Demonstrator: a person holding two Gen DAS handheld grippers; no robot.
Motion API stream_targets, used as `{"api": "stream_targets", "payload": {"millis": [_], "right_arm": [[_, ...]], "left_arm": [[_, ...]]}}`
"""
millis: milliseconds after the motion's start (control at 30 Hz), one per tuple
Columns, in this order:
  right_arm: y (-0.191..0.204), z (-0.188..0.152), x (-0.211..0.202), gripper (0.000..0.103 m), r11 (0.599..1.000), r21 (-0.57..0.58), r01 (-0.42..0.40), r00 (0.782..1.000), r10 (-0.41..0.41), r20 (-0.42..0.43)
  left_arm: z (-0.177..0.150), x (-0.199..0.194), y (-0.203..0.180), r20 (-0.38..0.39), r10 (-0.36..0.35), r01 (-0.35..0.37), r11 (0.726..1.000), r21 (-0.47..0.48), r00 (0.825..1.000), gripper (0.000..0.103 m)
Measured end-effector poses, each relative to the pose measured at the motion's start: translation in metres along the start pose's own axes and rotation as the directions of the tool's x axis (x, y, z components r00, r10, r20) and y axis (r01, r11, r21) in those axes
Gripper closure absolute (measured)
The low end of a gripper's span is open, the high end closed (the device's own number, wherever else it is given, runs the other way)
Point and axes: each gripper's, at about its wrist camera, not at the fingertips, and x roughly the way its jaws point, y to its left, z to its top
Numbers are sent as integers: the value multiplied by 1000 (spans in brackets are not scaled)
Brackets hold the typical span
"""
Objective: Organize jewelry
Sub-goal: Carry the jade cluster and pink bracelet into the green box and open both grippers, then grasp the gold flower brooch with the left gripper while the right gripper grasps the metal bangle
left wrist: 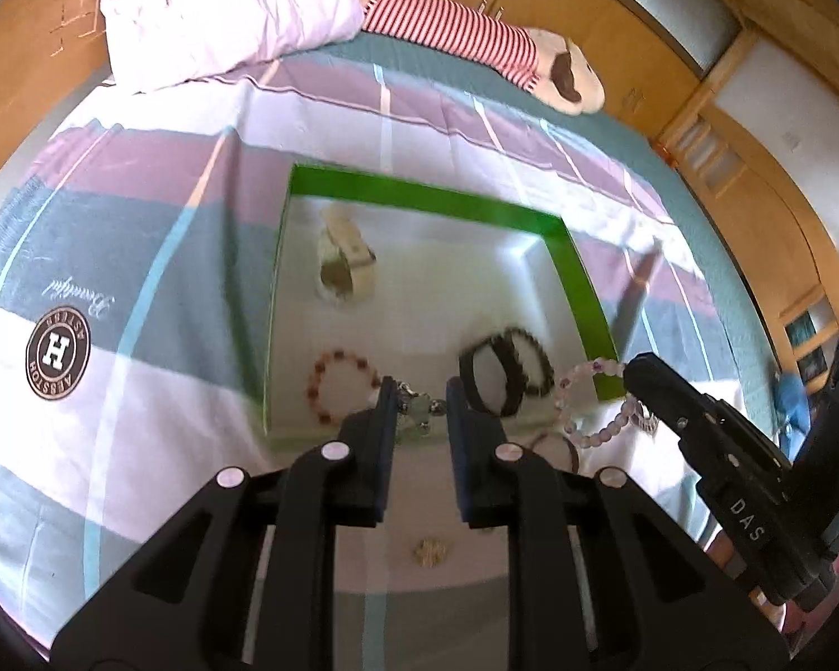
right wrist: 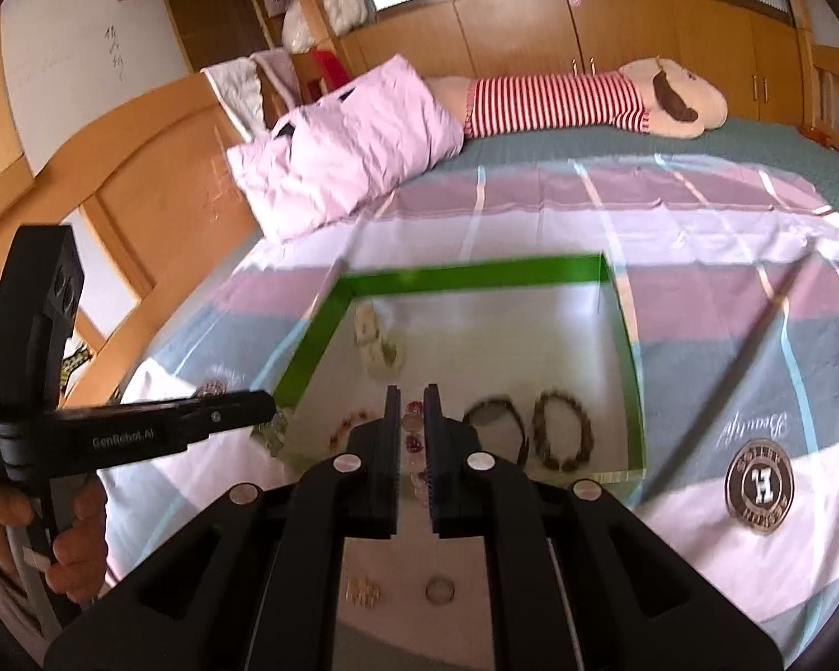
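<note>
A green-rimmed box (left wrist: 419, 193) (right wrist: 470, 271) lies on the bed. In it are a cream watch (left wrist: 344, 263) (right wrist: 376, 344), a red bead bracelet (left wrist: 338, 386) (right wrist: 352, 422), a black band (left wrist: 489, 386) (right wrist: 498, 419) and a dark bead bracelet (left wrist: 531, 360) (right wrist: 565, 430). My left gripper (left wrist: 419, 400) is shut on a pale green pendant piece (left wrist: 416, 411) at the box's near edge. My right gripper (right wrist: 412, 411) is shut on a pink bead bracelet (left wrist: 595, 400) (right wrist: 412, 430) by the box's near right corner.
A gold brooch (left wrist: 430, 553) (right wrist: 363, 592) and a ring (right wrist: 439, 590) lie on the striped sheet in front of the box. A thin hoop (left wrist: 556, 447) lies near it. A pink pillow (right wrist: 352, 151) and a striped plush doll (right wrist: 587, 98) lie at the bed's far end.
</note>
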Motion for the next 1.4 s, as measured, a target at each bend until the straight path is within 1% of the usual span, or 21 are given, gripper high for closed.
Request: {"api": "stream_targets", "payload": {"millis": [67,133,233,367,633,667,700,733,767,800,867,933,967,1000,1033,1067,1133,1167,1267,1367,1400], "right_arm": [[-1,6,11,95,1000,-3,21,1000,-21,2],[-6,8,22,95,999,0,38,999,-38,-8],[-16,4,42,95,998,12,64,997,-63,-49],[-30,-5,59,95,996,56,66,992,-60,-109],[-37,-10,63,95,994,74,82,988,-71,-134],[-38,-10,62,89,993,82,83,988,-71,-135],[-39,-10,60,76,993,89,82,989,-70,-132],[-39,-10,57,70,992,94,82,990,-70,-126],[-40,-10,52,61,992,99,84,991,-72,-116],[-39,-9,48,59,992,99,81,991,-70,-114],[-38,-9,39,58,994,87,73,990,-61,-126],[-35,-14,28,57,995,53,88,985,-79,-153],[-34,-16,24,49,995,42,92,982,-84,-168],[-35,-22,20,41,995,35,99,978,-91,-186],[-37,-26,17,39,994,40,106,975,-96,-199],[-39,-31,16,36,993,46,111,971,-98,-218],[-43,-41,19,36,991,45,124,957,-107,-268],[-44,-44,21,36,990,37,135,953,-120,-277],[-51,-58,28,36,977,-24,211,921,-207,-330],[-58,-66,35,36,974,-27,225,905,-219,-365],[-59,-68,37,36,972,-29,231,899,-225,-374]], "left_arm": [[7,10,-4,6,33,-33,999,1,999,86],[5,17,-3,-2,48,-48,999,-3,999,86],[6,34,5,-35,82,-83,996,-18,996,86],[7,47,15,-66,112,-114,993,-36,992,86],[2,56,16,-85,135,-138,990,-33,987,85],[2,56,15,-82,137,-140,990,-28,987,85],[2,55,14,-74,142,-144,989,-21,987,85],[2,54,14,-65,147,-149,989,-16,987,83],[1,52,13,-61,149,-150,989,-11,987,82],[0,50,12,-60,148,-149,989,-7,987,78],[-3,44,11,-62,141,-141,990,1,988,73],[-8,35,8,-60,122,-122,992,11,991,66],[-13,30,5,-58,107,-106,994,19,993,64],[-20,24,1,-63,89,-87,996,35,994,59],[-26,21,-3,-74,75,-72,996,51,994,54],[-37,18,-9,-101,59,-51,996,78,993,53],[-52,19,-18,-142,42,-26,993,113,989,52],[-61,21,-23,-163,41,-18,990,139,986,52],[-88,37,-35,-214,112,-59,970,238,970,52],[-108,47,-38,-256,144,-70,958,276,956,52],[-111,49,-38,-260,150,-74,956,283,954,52]]}}
